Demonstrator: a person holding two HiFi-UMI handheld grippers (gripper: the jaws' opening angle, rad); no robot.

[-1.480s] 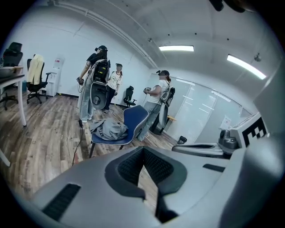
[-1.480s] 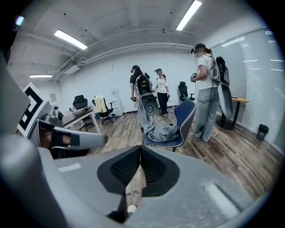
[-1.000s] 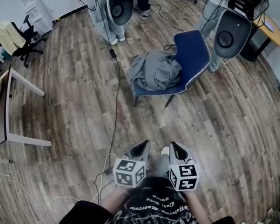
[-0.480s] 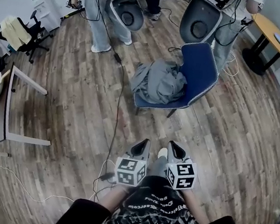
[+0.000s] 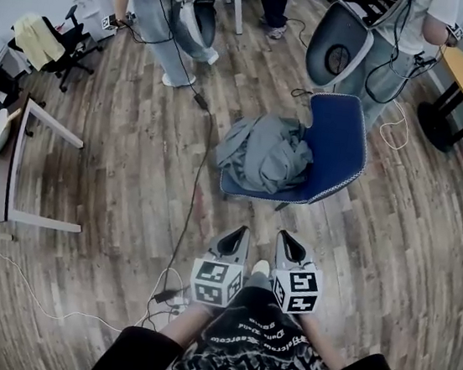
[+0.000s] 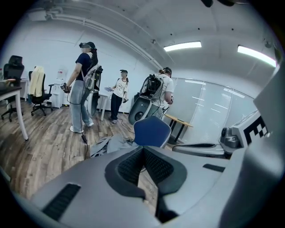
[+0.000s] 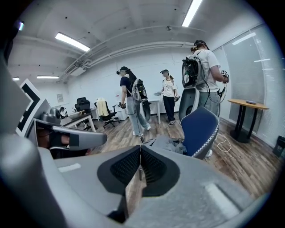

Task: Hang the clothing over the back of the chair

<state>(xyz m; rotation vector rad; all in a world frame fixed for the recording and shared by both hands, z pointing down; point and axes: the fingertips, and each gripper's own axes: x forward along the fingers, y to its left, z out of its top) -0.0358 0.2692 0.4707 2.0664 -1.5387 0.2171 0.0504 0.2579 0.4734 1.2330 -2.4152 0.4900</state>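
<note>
Task not begun. Grey clothing (image 5: 263, 152) lies heaped on the seat of the blue chair (image 5: 343, 140); the backrest is bare. Left gripper (image 5: 235, 238) and right gripper (image 5: 287, 242) are side by side, jaws pressed together, empty, well short of the chair. Grasp, lift and drape all remain.

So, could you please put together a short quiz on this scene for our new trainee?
1. Where is the grey clothing? A heaped on the seat of the blue chair; B draped over its back; C held up by a tool.
2. True or false: the left tool is gripping the clothing.
3. In what state are the jaws of the right tool?
Key: 1 A. 2 False: it is shut on nothing, short of the chair. 3 Shut, with nothing between them.
</note>
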